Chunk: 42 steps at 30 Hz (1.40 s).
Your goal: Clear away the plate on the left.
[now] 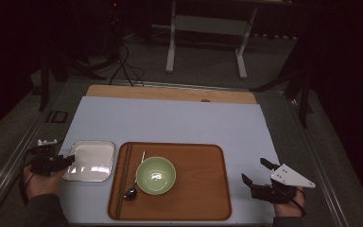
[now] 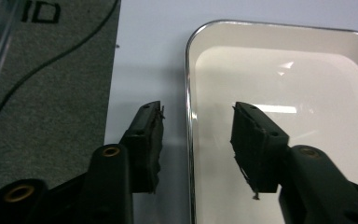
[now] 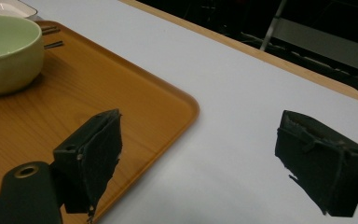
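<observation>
A white rectangular dish [image 1: 90, 161] with a metal rim lies left of a wooden tray [image 1: 196, 198]. My left gripper [image 1: 69, 161] is at the dish's left edge. In the left gripper view, my left gripper [image 2: 196, 106] straddles the rim of the dish [image 2: 284, 79], one jaw outside and one inside, with gaps on both sides, so it is open. On the tray stand a green bowl [image 1: 156, 175], a spoon [image 1: 131, 193] and dark chopsticks [image 1: 123, 175]. My right gripper [image 1: 253, 169] rests open to the right of the tray; its own view shows my right gripper [image 3: 200, 119] with nothing between the jaws, near the tray's corner [image 3: 177, 100] and the bowl [image 3: 7, 51].
A pale blue mat [image 1: 170, 120] covers the wooden table, whose far edge [image 1: 170, 92] shows bare wood. Grey floor with a cable [image 2: 51, 60] lies left of the mat. A white table frame [image 1: 208, 28] stands beyond in the dark.
</observation>
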Available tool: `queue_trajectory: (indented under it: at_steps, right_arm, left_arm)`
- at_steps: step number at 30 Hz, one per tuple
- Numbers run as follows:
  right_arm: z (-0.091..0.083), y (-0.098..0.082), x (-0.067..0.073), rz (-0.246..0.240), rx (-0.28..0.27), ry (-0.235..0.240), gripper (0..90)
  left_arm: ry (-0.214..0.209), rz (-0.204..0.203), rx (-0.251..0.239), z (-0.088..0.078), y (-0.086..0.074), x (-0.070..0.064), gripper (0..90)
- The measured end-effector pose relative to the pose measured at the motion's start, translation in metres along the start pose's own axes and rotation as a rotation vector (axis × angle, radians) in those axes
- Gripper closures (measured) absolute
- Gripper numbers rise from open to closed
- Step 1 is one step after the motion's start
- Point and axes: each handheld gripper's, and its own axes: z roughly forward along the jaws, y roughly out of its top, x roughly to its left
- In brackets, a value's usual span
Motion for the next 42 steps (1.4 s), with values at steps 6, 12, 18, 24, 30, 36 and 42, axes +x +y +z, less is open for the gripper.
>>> queue_trajectory:
  at_steps: [6,12,18,24,30,36,42]
  right_arm:
    - [0.000,0.000,0.000,-0.001,0.000,0.001,14.2]
    - [0.000,0.000,0.000,-0.001,0.000,0.001,14.1]
    - [0.000,0.000,0.000,-0.003,0.003,0.001,14.1]
    - [0.001,0.000,0.000,-0.003,0.005,0.001,14.1]
    - [0.001,0.000,0.000,-0.002,0.005,0.000,14.1]
    - [0.000,0.000,0.000,-0.002,0.005,-0.001,14.1]
    - [0.000,0.000,0.000,-0.001,0.005,-0.001,14.1]
  left_arm:
    - [-0.004,-0.024,0.020,0.001,-0.002,0.004,66.5]
    - [-0.012,-0.038,0.054,0.005,-0.003,0.007,72.9]
    - [-0.061,-0.055,0.058,0.005,-0.004,0.009,82.0]
    - [-0.106,-0.106,0.060,0.004,-0.006,0.015,86.5]
    - [-0.173,-0.187,0.050,0.003,-0.008,0.023,88.9]
    - [-0.195,-0.213,0.029,0.000,-0.008,0.025,89.2]
    - [-0.185,-0.259,-0.043,-0.009,-0.008,0.030,89.2]
